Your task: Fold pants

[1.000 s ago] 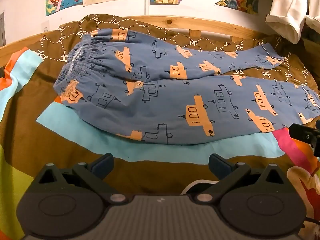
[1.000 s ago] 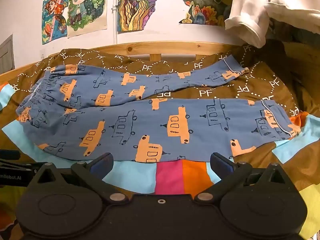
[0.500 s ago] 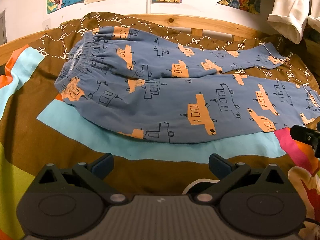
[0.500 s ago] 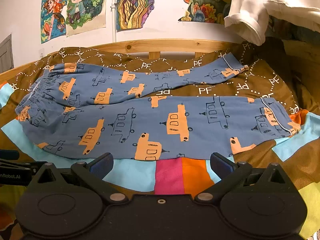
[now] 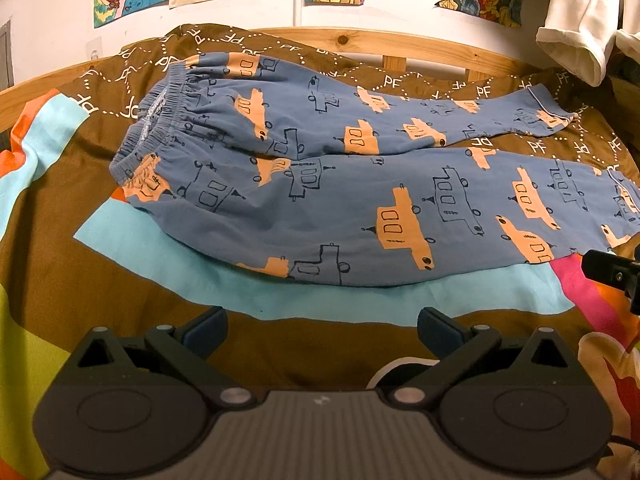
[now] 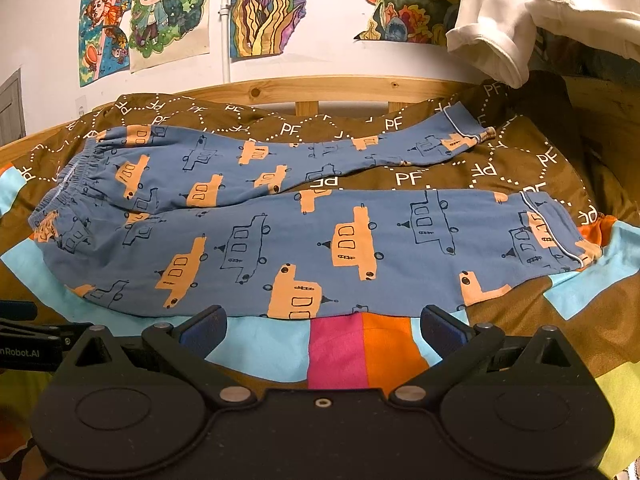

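Across the brown patchwork bedspread (image 5: 80,280) with white "PF" lettering lie the blue cotton pants (image 5: 360,200) printed with orange and outlined cars, spread flat and unfolded — elastic waistband (image 5: 160,120) toward 10 o'clock in the left wrist view, both legs running out toward 3 o'clock, the far leg angled slightly away from the near one. At 6 o'clock the left gripper (image 5: 322,326) hangs over the bedspread just short of the pants' near edge, its two blue-padded fingers spread wide with nothing between them. From the right wrist view, the right gripper (image 6: 324,324) is likewise spread and empty — its fingertips sit right at the near hem of the lower leg (image 6: 320,248). Behind the bed runs a pale wooden rail (image 6: 340,88), with colourful drawings (image 6: 260,8) on the white wall and a cream garment (image 6: 520,20) hanging at 1 o'clock.
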The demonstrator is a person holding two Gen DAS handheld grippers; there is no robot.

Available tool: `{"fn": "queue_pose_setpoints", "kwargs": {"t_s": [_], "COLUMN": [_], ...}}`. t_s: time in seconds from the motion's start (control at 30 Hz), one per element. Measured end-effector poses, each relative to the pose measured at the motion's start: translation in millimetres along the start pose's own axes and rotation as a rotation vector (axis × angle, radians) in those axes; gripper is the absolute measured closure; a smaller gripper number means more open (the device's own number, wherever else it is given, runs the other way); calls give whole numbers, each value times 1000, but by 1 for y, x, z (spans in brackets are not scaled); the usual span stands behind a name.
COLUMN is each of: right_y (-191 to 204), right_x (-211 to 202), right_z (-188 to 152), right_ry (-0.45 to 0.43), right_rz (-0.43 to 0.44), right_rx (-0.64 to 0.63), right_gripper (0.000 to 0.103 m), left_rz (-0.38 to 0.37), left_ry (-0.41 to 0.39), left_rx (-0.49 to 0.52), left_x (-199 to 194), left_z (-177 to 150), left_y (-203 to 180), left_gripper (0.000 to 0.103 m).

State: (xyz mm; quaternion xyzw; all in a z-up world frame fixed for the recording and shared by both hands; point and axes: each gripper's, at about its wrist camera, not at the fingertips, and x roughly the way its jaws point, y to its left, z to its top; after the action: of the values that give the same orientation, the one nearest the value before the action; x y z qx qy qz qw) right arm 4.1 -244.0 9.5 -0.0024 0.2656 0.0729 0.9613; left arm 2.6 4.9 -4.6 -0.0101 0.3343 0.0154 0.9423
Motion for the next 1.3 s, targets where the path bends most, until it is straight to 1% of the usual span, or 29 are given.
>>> {"fn": "queue_pose_setpoints", "kwargs": {"t_s": [0.7, 0.97, 1.13, 1.3], "right_y": [-1, 0, -2, -7], "right_x": [3, 3, 13, 25], "right_z": [-5, -3, 10, 37], "right_ry": [12, 28, 88, 157], "right_rz": [0, -5, -50, -71], "right_rx": [10, 11, -3, 23], "right_gripper": [1, 1, 1, 1], "left_rz": [0, -6, 22, 43], "left_ry": [1, 16, 2, -10], "left_rx": [2, 7, 51, 65], "left_x": [1, 3, 5, 10], "left_z": [-1, -1, 10, 35], "left_y": [1, 0, -3, -1], "left_gripper": [0, 0, 0, 0]}}
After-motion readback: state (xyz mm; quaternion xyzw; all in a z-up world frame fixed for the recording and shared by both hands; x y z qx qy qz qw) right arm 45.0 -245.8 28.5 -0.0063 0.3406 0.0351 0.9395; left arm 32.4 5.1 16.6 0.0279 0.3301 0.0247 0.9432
